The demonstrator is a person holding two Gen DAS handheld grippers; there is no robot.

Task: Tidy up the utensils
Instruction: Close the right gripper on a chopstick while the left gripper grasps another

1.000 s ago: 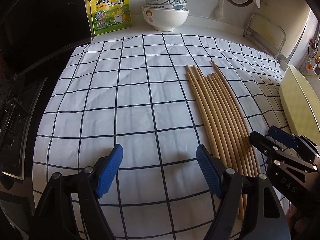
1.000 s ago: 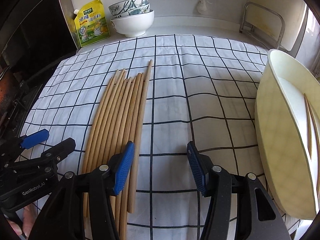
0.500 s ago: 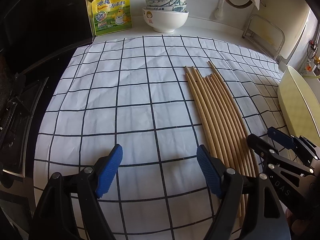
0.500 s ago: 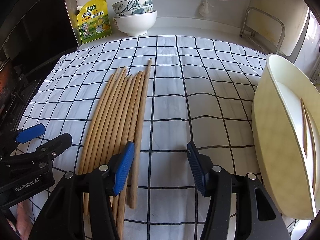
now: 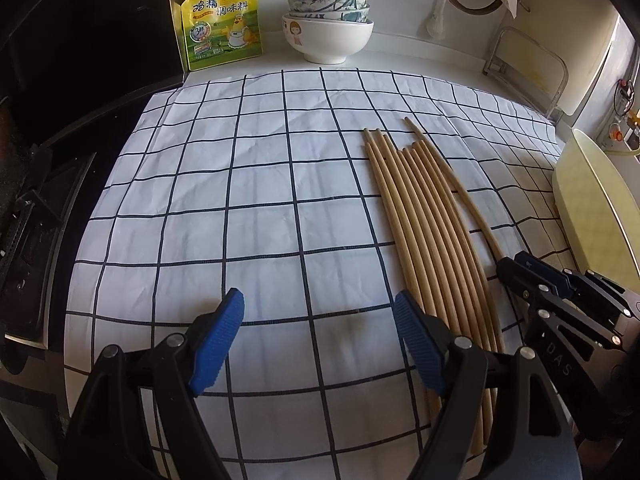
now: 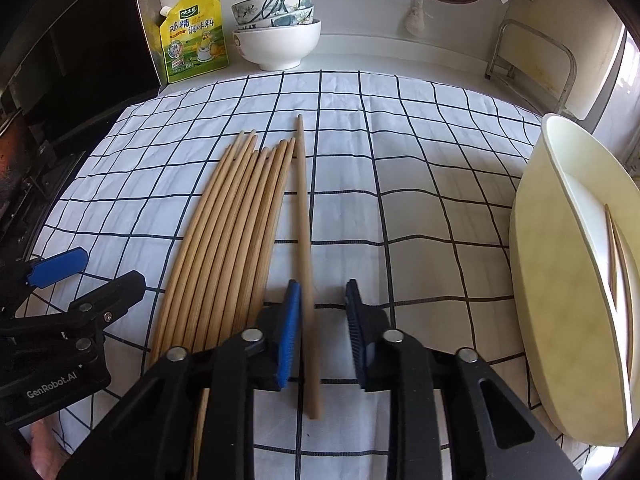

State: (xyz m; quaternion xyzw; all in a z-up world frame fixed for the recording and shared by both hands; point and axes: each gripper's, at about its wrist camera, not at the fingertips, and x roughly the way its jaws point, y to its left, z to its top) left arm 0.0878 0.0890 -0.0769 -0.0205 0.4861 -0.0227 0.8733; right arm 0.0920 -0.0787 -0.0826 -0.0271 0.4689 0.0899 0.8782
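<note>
Several wooden chopsticks lie side by side on the checked cloth. One chopstick lies apart to their right, between the fingers of my right gripper. Its jaws are closing: the left pad touches the stick and a gap remains at the right pad. In the left wrist view this single chopstick runs to the right gripper, beside the bundle. My left gripper stands open over bare cloth left of the bundle, holding nothing. A cream oval tray at the right holds two chopsticks.
Stacked bowls and a yellow seasoning pouch stand at the back of the counter. A metal rack leans at the back right. A dark stove borders the cloth on the left.
The right gripper's jaws have narrowed around the rightmost chopstick, which now lies shifted right, apart from the bundle. The left gripper has kept still and open.
</note>
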